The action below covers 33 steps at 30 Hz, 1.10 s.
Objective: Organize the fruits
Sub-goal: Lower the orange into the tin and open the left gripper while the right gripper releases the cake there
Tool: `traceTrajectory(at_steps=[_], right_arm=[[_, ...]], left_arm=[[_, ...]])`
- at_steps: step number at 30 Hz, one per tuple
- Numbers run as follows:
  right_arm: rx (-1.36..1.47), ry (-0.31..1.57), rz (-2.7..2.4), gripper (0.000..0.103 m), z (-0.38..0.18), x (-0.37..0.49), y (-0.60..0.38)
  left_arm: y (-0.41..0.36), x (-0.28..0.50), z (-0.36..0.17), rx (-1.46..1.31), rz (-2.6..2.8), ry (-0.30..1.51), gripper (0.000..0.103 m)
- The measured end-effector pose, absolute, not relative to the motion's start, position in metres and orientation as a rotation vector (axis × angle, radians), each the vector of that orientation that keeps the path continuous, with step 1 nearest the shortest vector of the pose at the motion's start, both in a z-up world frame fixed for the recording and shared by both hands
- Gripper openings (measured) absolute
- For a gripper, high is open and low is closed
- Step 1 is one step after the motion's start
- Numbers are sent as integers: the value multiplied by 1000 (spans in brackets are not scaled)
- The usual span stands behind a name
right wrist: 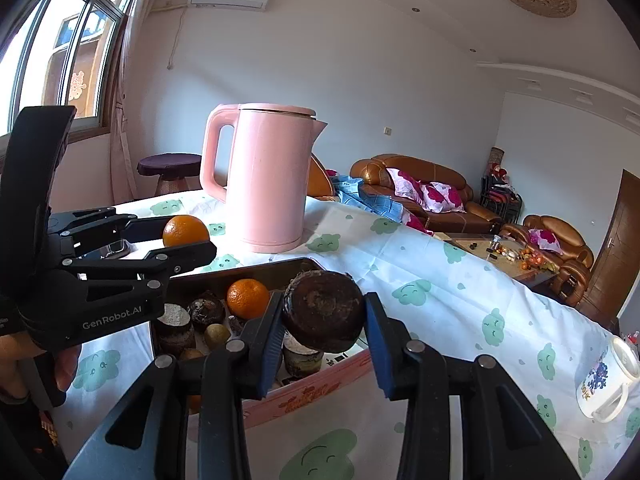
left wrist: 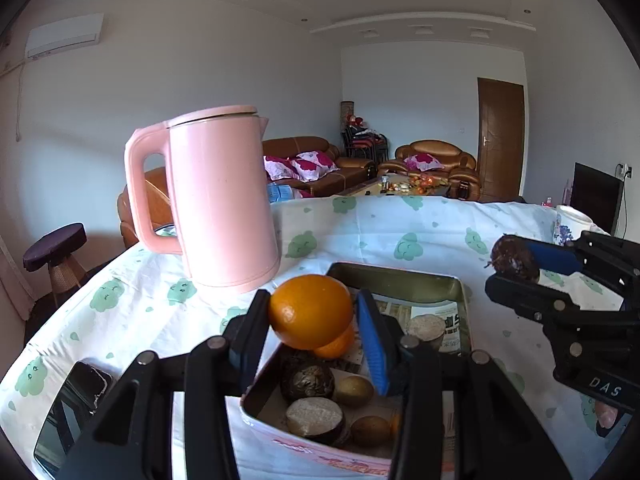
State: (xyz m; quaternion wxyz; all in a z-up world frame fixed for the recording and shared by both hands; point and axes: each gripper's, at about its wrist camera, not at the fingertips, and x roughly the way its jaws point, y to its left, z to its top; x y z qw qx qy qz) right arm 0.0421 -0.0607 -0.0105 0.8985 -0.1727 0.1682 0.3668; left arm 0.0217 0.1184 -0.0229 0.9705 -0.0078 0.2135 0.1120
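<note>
Two grippers hover above the tin tray [right wrist: 280,268] at frame centre — the left gripper [left wrist: 312,320] clamps one orange [left wrist: 310,310], the right gripper [right wrist: 324,316] clamps one dark brown fruit [right wrist: 324,310]. In the tray lie one more orange [right wrist: 247,298] and several brownish fruits; one pink kettle [right wrist: 268,180] stands behind.

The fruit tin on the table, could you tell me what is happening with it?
A person holds a claw in each hand above the open tin. The left claw grips an orange; the right claw grips a dark brown round fruit. More fruit lies in the tin, and a pink kettle stands behind it.
</note>
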Motion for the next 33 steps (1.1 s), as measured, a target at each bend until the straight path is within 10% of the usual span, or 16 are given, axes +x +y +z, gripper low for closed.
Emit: traceTrajectory(at_steps=[33], right_arm=[[-436,437,859,41,-45,29,-1]], left_arm=[[152,23,-45,-47,254,522,45]])
